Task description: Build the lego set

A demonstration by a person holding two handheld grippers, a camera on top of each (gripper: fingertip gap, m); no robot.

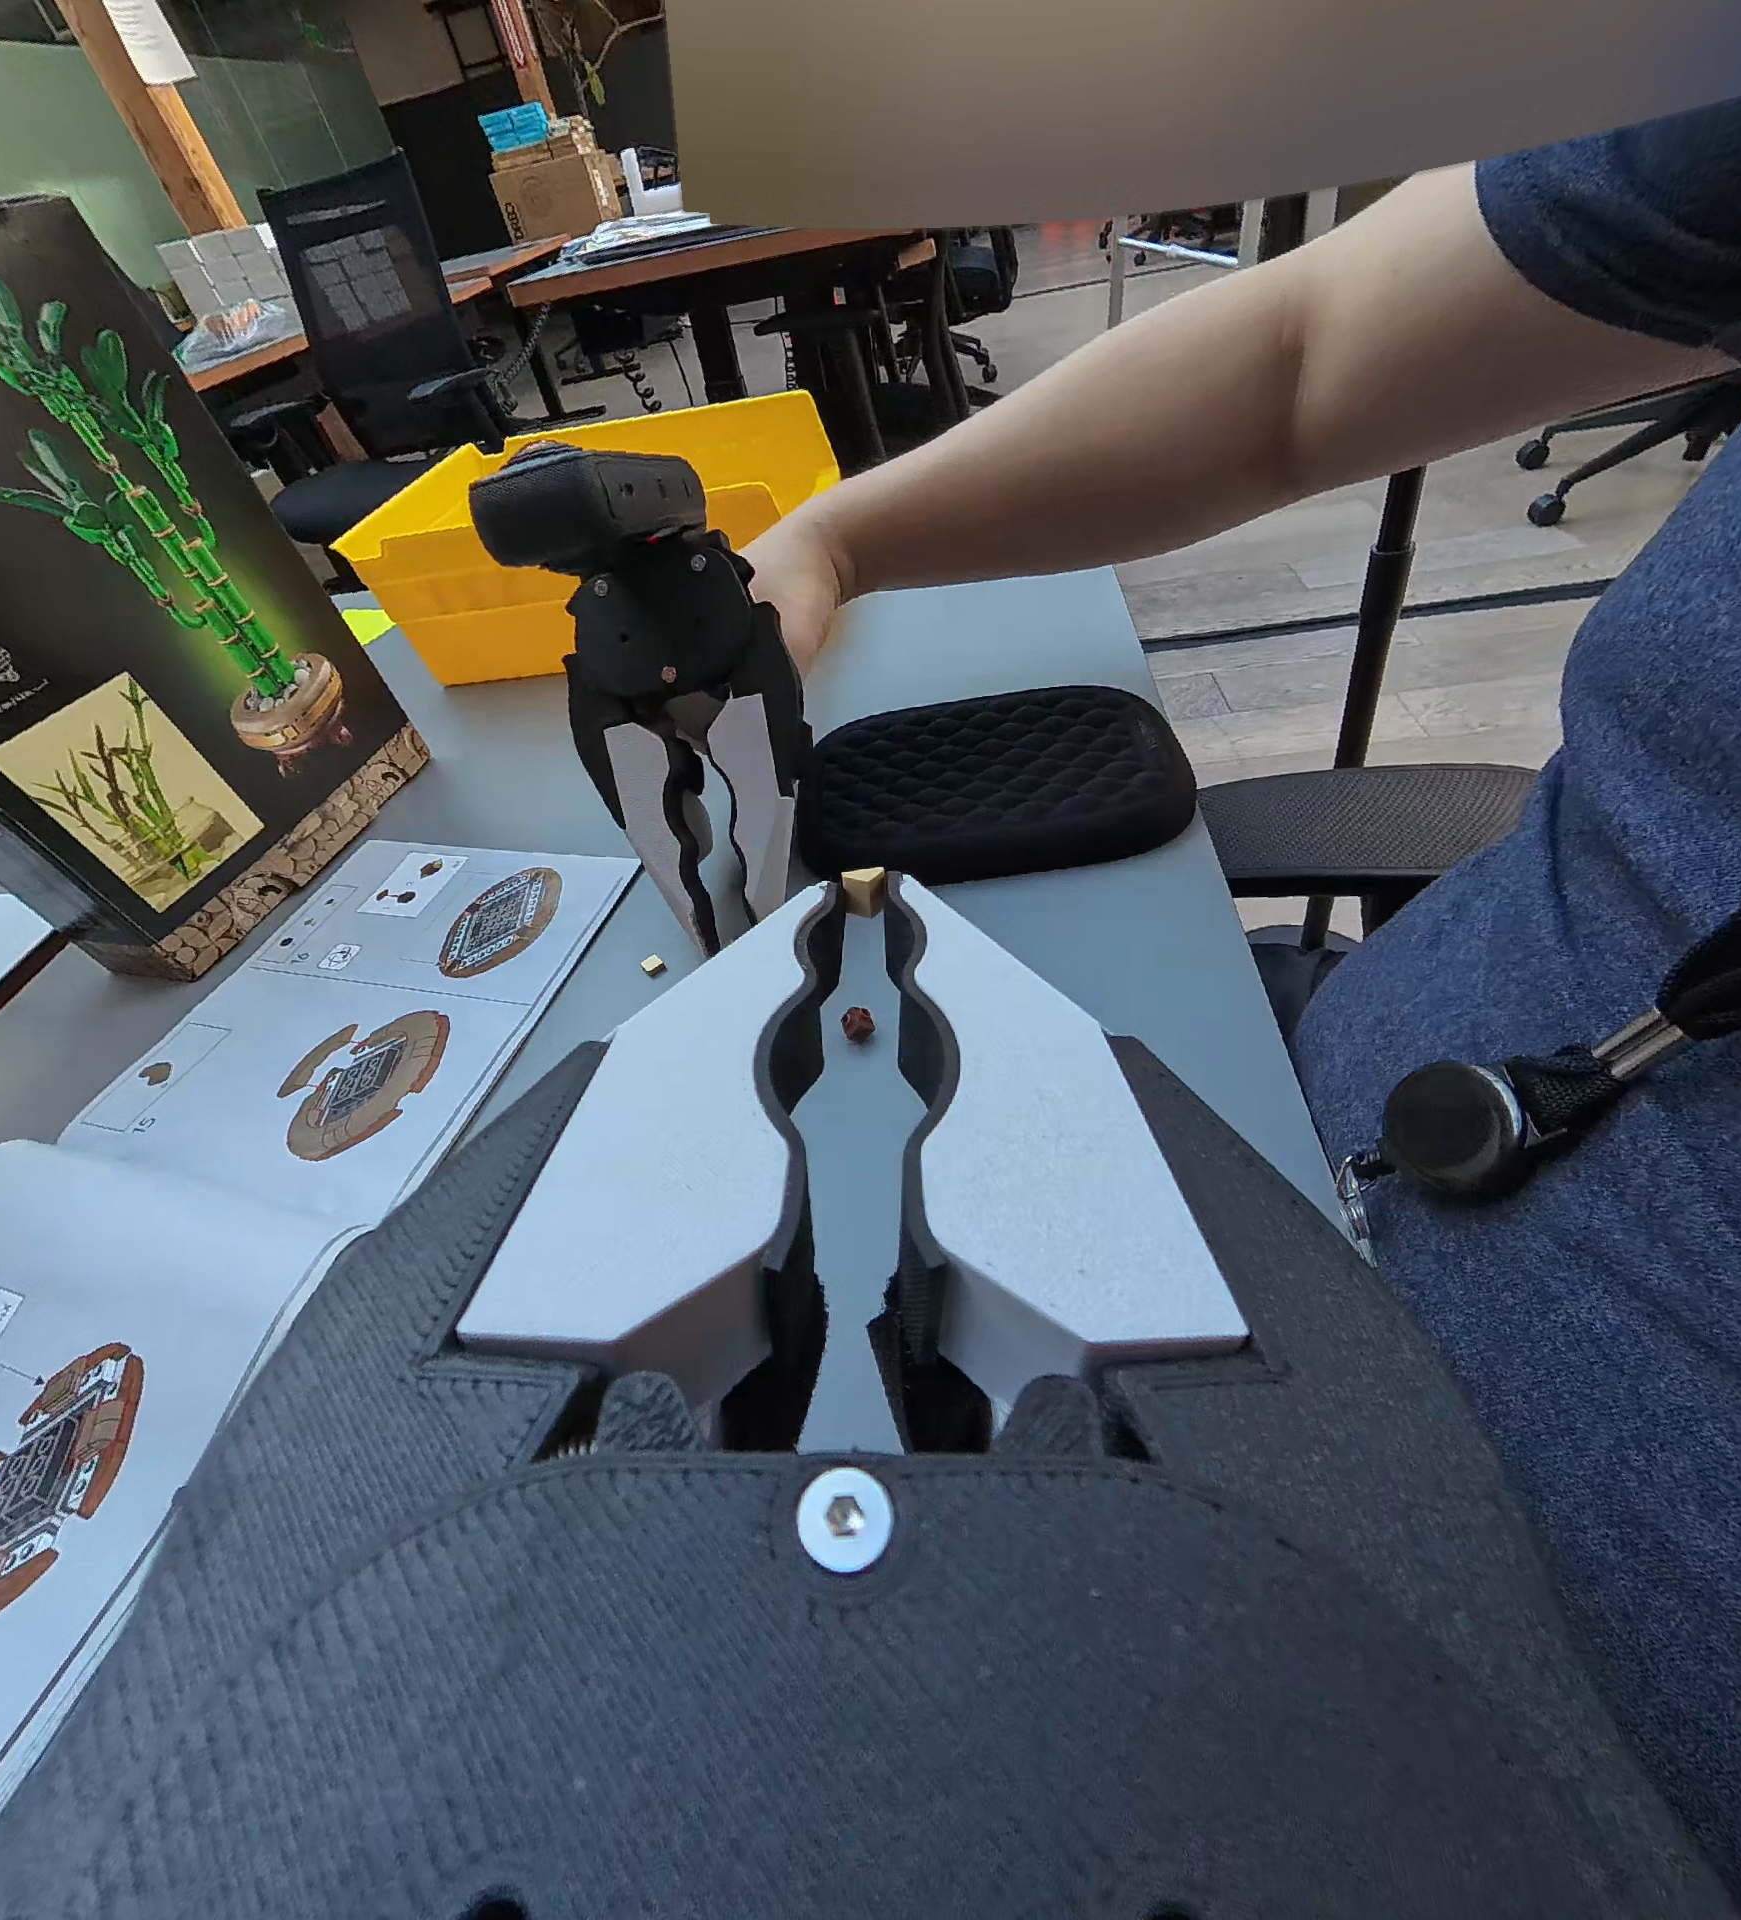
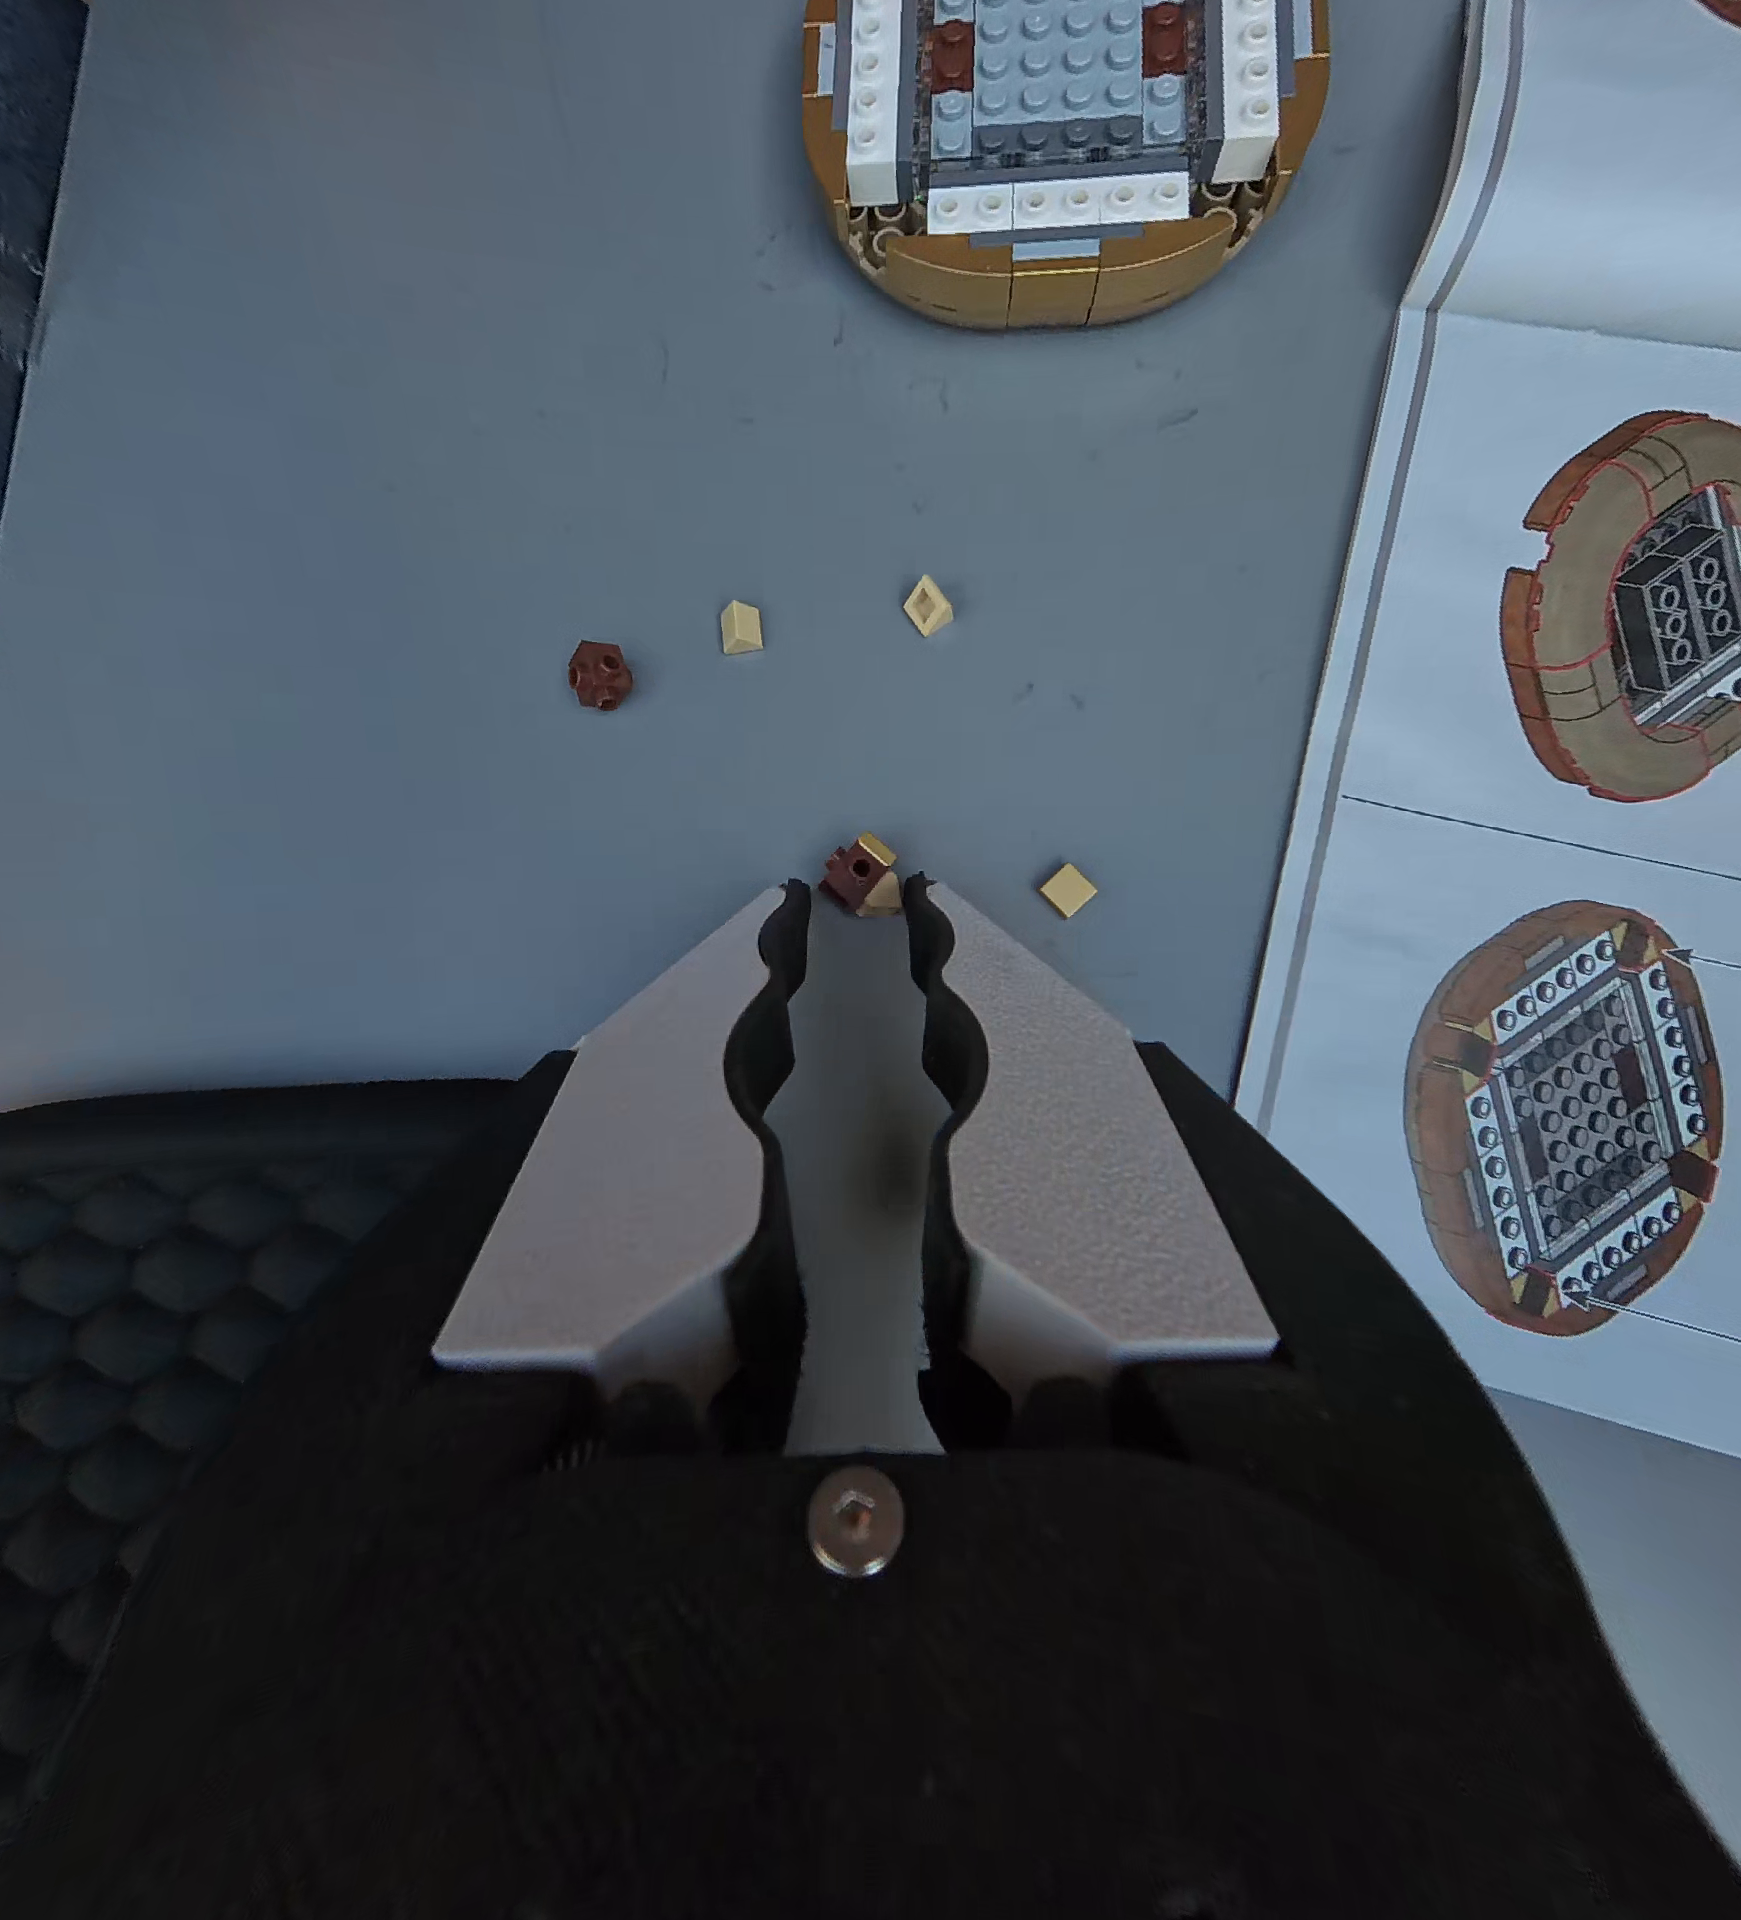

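Jaws around brown-tan piece [image 2: 858, 875], table [image 2: 378, 468] edge-clear.

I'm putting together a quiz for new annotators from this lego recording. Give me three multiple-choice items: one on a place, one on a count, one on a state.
1. In the right wrist view, where does the instruction booklet lie relative to the loose pieces?
A. To their left
B. To their right
C. Underneath them

2. In that view, how many single tan pieces lie on the table, clear of the gripper's fingers?
A. One
B. Three
C. Five

3. What state is the left gripper in?
A. Wide open and empty
B. Shut on a small tan brick
C. Shut on the booklet

Answers:
1. B: the printed pages fill the right edge, and the pieces sit on bare table beside them.
2. B: two lie side by side farther out, and one lies near the fingertips.
3. B: the brick sits pinched between its fingertips.
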